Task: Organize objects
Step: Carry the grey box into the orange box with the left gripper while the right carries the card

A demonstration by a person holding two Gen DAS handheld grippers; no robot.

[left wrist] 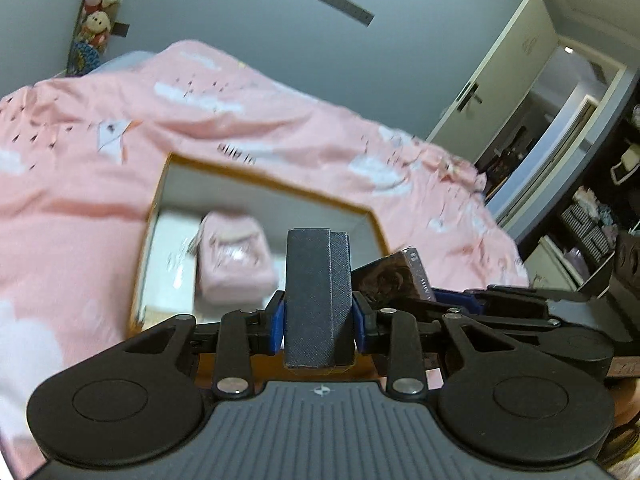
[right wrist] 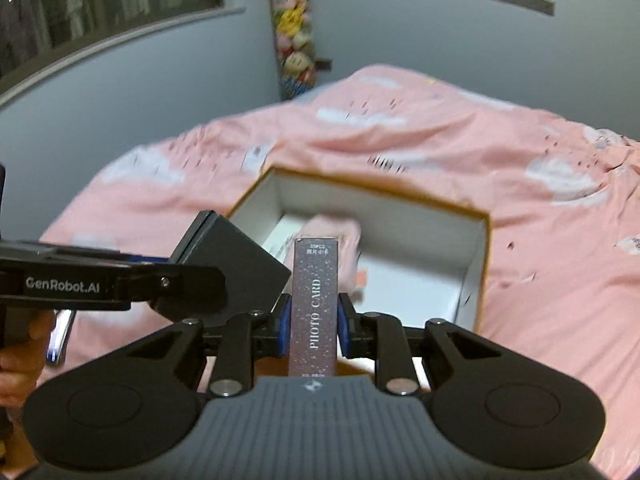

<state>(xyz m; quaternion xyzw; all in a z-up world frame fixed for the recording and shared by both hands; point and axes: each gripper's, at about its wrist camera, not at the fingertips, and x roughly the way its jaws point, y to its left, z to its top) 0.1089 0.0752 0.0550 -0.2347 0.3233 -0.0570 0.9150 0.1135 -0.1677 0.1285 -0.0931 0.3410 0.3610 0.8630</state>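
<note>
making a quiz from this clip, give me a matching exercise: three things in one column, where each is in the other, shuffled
Things:
1. dark box
2. photo card box
3. pink pouch

Places:
A. lying inside the open box
B. in the left gripper
C. in the right gripper

Pairs: 1-B, 2-C, 3-A

The bedspread (left wrist: 280, 128) is pink, printed with white clouds and small dark flecks; the open box (right wrist: 478, 264) has white inner walls and an orange-brown rim; the pouch (left wrist: 234, 260) inside it is pale pink; the case (left wrist: 316, 300) between the blue pads (left wrist: 278, 328) is dark grey with a fine woven texture; the photo card box (right wrist: 316, 308) is dusky purple, speckled with pale dots and lettered in white; the wall (left wrist: 248, 12) is grey-blue.
</note>
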